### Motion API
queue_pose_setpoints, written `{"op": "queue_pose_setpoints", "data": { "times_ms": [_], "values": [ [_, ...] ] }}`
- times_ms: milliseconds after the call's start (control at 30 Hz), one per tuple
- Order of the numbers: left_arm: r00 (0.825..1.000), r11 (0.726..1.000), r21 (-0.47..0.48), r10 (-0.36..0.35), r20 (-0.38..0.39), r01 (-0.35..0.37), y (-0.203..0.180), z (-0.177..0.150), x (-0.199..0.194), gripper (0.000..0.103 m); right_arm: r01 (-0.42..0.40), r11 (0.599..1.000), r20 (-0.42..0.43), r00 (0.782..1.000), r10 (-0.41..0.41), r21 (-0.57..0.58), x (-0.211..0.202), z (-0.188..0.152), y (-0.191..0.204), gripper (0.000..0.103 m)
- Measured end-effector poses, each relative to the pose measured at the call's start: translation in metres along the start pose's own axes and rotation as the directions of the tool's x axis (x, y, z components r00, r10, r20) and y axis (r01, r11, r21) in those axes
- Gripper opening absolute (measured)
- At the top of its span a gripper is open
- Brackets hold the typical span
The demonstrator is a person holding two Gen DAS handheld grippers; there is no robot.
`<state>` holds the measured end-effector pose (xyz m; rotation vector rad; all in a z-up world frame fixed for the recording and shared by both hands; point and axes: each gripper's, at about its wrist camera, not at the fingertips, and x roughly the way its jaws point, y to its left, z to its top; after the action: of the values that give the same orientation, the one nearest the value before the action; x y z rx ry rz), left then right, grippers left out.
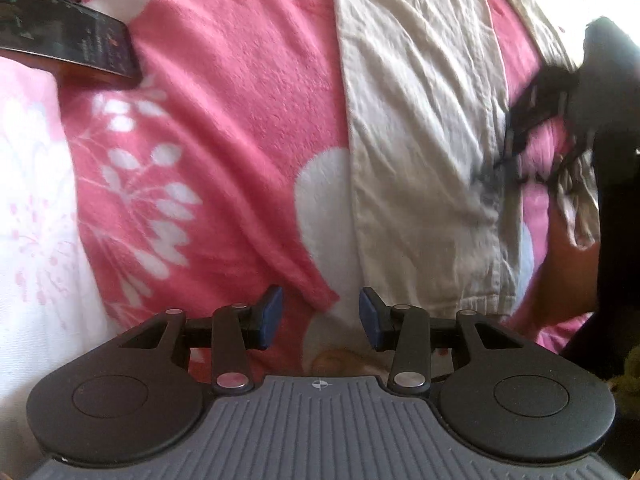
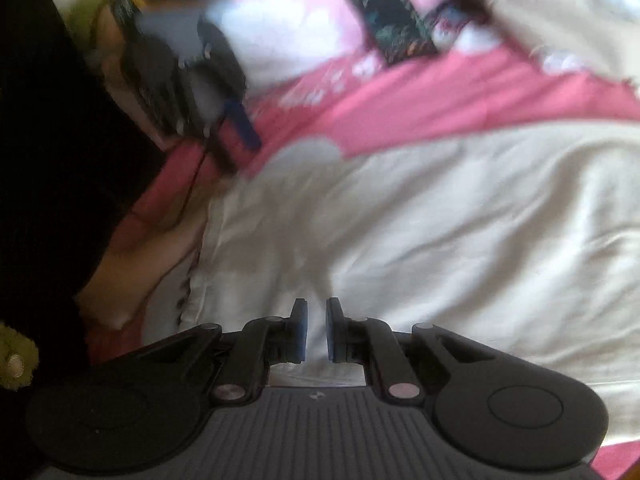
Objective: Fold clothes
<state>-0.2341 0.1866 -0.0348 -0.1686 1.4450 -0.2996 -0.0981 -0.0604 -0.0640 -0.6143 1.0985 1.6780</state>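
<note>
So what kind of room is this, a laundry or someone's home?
Probably a bedroom at home: a fluffy pink floral blanket, a cream wrinkled garment laid over it, and a dark smartphone lying nearby.

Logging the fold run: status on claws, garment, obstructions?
Left claw open, empty. Right claw nearly shut, grip on crumpled cream cotton garment unclear. Dark rectangular phone on pink floral fleece blanket, beside garment.

The left gripper point(image 1: 321, 317) hangs with its jaws spread wide and nothing between them; the right gripper point(image 2: 317, 330) has its jaws nearly closed, a narrow gap left
</note>
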Motion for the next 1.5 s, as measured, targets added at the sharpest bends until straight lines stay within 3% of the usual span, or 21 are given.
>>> {"op": "queue_pose_setpoints", "data": {
  "times_ms": [133,233,333,467,567,667,767,1233,1367,1433,1500],
  "values": [
    [1.000,1.000,-0.009,0.008,0.018,-0.008,0.001,0.002,-0.002,0.041,-0.197,0.978,-0.041,0.980,0.195,-0.071,0.054,-0.001,0.048,0.011],
    [1.000,1.000,-0.014,0.016,0.014,-0.016,0.001,0.002,-0.002,0.041,-0.232,0.969,-0.042,0.972,0.230,-0.079,0.064,0.006,0.062,0.009],
    [1.000,1.000,-0.005,0.015,0.024,-0.015,0.001,0.001,-0.005,0.041,-0.199,0.979,0.018,0.980,0.200,-0.036,0.039,0.015,0.045,0.009],
    [0.999,1.000,-0.013,0.018,0.041,-0.018,0.003,0.002,-0.007,0.041,-0.066,0.997,0.118,0.991,0.061,0.042,0.000,0.030,0.006,0.009],
    [0.999,0.999,-0.022,0.025,0.046,-0.024,0.003,0.002,-0.006,0.041,0.042,0.999,0.084,0.995,-0.044,0.031,0.024,0.038,-0.002,0.010],
    [0.999,0.999,-0.031,0.034,0.042,-0.033,0.003,0.005,-0.006,0.041,0.012,0.999,0.113,0.994,-0.008,-0.035,0.053,0.044,0.017,0.010],
    [0.998,0.999,-0.041,0.036,0.045,-0.034,0.004,0.008,-0.006,0.041,-0.079,0.995,0.096,0.992,0.085,-0.063,0.076,0.055,0.043,0.010],
    [0.996,0.996,-0.071,0.059,0.064,-0.054,0.014,0.022,-0.007,0.041,-0.095,0.993,0.139,0.985,0.105,-0.077,0.079,0.072,0.042,0.010],
    [0.992,0.996,-0.084,0.050,0.115,-0.040,0.007,0.029,-0.011,0.041,-0.208,0.973,0.149,0.964,0.221,-0.097,0.070,0.076,0.047,0.009],
    [0.987,0.997,-0.074,0.033,0.158,-0.021,-0.003,0.033,-0.013,0.041,-0.196,0.980,0.215,0.959,0.184,0.033,0.048,0.079,0.013,0.009],
    [0.980,0.998,-0.057,0.018,0.201,-0.007,-0.019,0.039,-0.011,0.041,-0.151,0.968,0.304,0.949,0.086,0.199,0.013,0.077,-0.036,0.010]
  ]
}}
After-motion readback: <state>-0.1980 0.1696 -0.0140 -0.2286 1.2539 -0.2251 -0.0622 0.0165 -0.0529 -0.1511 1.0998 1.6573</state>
